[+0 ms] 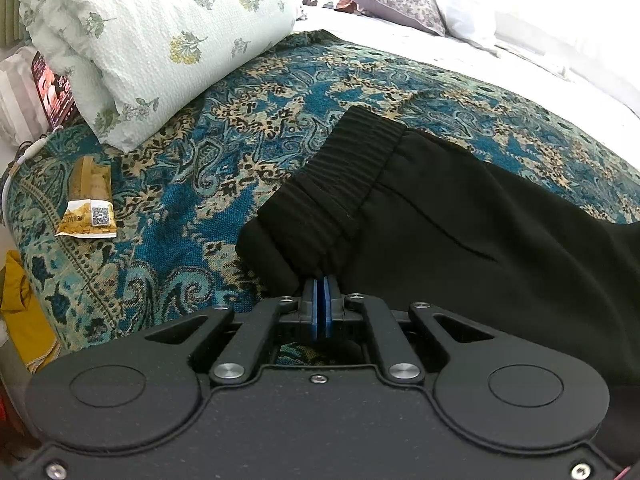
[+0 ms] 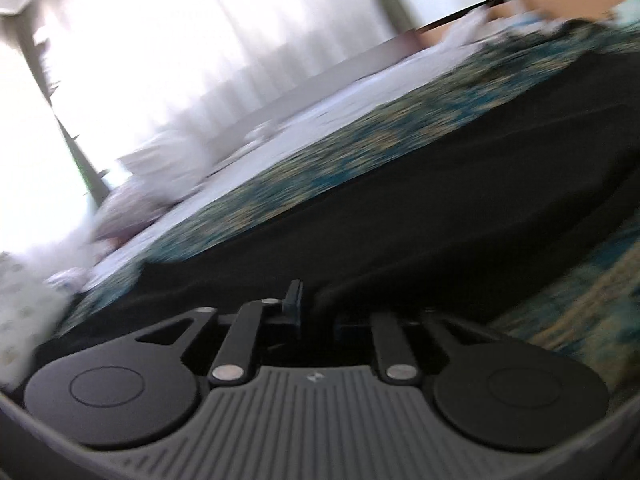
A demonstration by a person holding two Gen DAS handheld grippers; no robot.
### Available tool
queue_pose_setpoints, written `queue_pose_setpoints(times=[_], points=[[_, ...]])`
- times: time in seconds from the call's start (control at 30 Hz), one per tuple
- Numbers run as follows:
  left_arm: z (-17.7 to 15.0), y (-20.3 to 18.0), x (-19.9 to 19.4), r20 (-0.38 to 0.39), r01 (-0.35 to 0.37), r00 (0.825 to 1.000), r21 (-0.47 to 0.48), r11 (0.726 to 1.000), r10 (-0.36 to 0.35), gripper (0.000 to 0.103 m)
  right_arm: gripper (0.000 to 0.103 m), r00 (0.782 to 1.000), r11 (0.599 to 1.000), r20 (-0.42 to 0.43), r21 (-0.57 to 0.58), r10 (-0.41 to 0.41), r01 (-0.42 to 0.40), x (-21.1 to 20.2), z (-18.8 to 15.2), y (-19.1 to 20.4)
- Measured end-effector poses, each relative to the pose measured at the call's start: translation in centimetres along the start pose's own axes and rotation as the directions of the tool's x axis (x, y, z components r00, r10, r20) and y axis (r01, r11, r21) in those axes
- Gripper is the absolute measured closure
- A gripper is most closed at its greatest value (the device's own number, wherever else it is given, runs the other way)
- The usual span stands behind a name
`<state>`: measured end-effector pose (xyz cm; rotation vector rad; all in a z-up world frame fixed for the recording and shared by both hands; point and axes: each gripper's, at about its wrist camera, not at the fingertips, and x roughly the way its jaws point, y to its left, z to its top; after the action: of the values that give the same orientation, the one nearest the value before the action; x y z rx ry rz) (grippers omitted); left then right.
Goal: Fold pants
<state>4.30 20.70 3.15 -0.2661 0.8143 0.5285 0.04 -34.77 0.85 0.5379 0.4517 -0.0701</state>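
Blue-and-gold paisley bedspread (image 1: 248, 168) covers the bed, and the black pants (image 1: 460, 216) lie spread across it, ribbed elastic waistband (image 1: 344, 176) nearest the left side. Beyond them sits a folded pale floral quilt (image 1: 152, 40), a lilac flowered pillow (image 1: 392, 0) farther back on the white sheet (image 1: 540, 60), and a small yellow snack packet (image 1: 90, 204) lies on the bedspread well apart from the pants, near the bed's edge.

Left gripper (image 1: 322, 280) is pinched tight on the waistband: its blue pads (image 1: 316, 312) are pressed together with the black fabric bunched up right at their tips.

Over on the other side, the right wrist view is smeared with blur. Right gripper (image 2: 310, 300) sits low against the pants (image 2: 400, 216), which stretch away as a long dark band over the bedspread (image 2: 320, 152). Its fingers stand narrow, one dark finger (image 2: 294, 296) showing clearly, and black cloth lies right at the gap. Whether the pads actually clamp that cloth, I cannot tell through the blur. Bright curtains (image 2: 160, 60) glow behind.
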Motion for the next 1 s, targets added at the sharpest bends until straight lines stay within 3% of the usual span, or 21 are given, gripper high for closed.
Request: queue_pose_setpoints(times=[0.1, 0.17, 0.3, 0.47, 0.6, 0.7, 0.8, 0.9, 1.0], points=[[0.1, -0.1, 0.1, -0.004, -0.003, 1.0, 0.002, 1.0, 0.003, 0.096, 0.088, 0.99, 0.993, 0.068, 0.016, -0.121, 0.121, -0.6, 1.6, -2.5], [0.0, 0.0, 0.1, -0.002, -0.003, 1.0, 0.004, 1.0, 0.003, 0.096, 0.088, 0.972, 0.978, 0.109, 0.035, -0.21, 0.208, -0.9, 3.1, -4.9], [0.0, -0.1, 0.2, -0.002, -0.005, 1.0, 0.011, 1.0, 0.005, 0.096, 0.091, 0.899, 0.917, 0.185, 0.105, -0.397, 0.384, -1.4, 6.3, -9.9], [0.2, -0.3, 0.3, -0.007, -0.018, 1.0, 0.034, 0.999, 0.018, 0.096, 0.095, 0.764, 0.808, 0.263, 0.204, -0.589, 0.553, -2.5, 9.7, -14.8], [0.3, -0.6, 0.4, -0.008, -0.036, 0.999, 0.045, 0.998, 0.036, 0.096, 0.095, 0.722, 0.786, 0.311, 0.226, -0.618, 0.575, -3.7, 11.6, -17.4], [0.4, -0.8, 0.6, -0.01, -0.048, 0.999, 0.045, 0.998, 0.049, 0.096, 0.094, 0.736, 0.805, 0.328, 0.21, -0.593, 0.555, -4.5, 12.4, -17.9], [0.5, -0.9, 0.6, -0.013, -0.055, 0.998, 0.046, 0.997, 0.056, 0.096, 0.087, 0.766, 0.819, 0.291, 0.242, -0.573, 0.52, -4.5, 12.7, -18.6], [0.5, -0.8, 0.6, -0.014, -0.055, 0.998, 0.047, 0.997, 0.056, 0.096, 0.083, 0.821, 0.851, 0.242, 0.246, -0.517, 0.464, -5.0, 11.7, -18.7], [0.6, -0.9, 0.6, -0.014, -0.057, 0.998, 0.055, 0.997, 0.057, 0.096, 0.065, 0.884, 0.9, 0.186, 0.173, -0.429, 0.4, -5.0, 10.1, -18.1]])
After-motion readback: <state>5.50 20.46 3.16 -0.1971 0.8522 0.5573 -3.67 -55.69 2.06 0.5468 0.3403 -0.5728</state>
